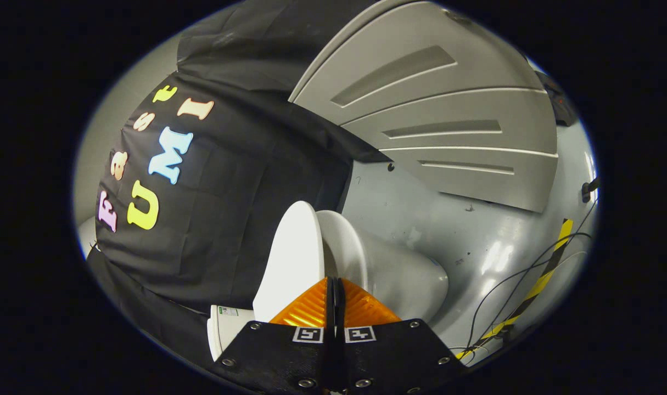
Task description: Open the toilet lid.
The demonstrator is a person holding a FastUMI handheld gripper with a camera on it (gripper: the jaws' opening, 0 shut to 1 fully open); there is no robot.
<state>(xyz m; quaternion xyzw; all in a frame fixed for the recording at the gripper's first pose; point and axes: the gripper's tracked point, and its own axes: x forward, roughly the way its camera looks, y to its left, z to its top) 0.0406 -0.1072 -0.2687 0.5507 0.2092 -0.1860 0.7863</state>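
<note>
A white toilet stands against the black cloth wall, seen tilted on its side. Its lid [289, 258] is lifted a little way off the seat [344, 247], leaving a narrow wedge of gap between them. The grey-white bowl [407, 277] bulges beyond the seat. My gripper [333, 285] is shut, its orange fingers [306, 312] pressed flat together with nothing visible between them. The tips sit right at the gap, with the lid on one side and the seat on the other. The fingers hide the lid's rim where they meet it.
The white tank [223, 326] shows beside the lid, against the cloth. A grey glossy floor [476, 241] spreads past the bowl, crossed by yellow-black tape [542, 277] and thin cables [509, 285]. A grey ribbed panel [437, 120] stands further off.
</note>
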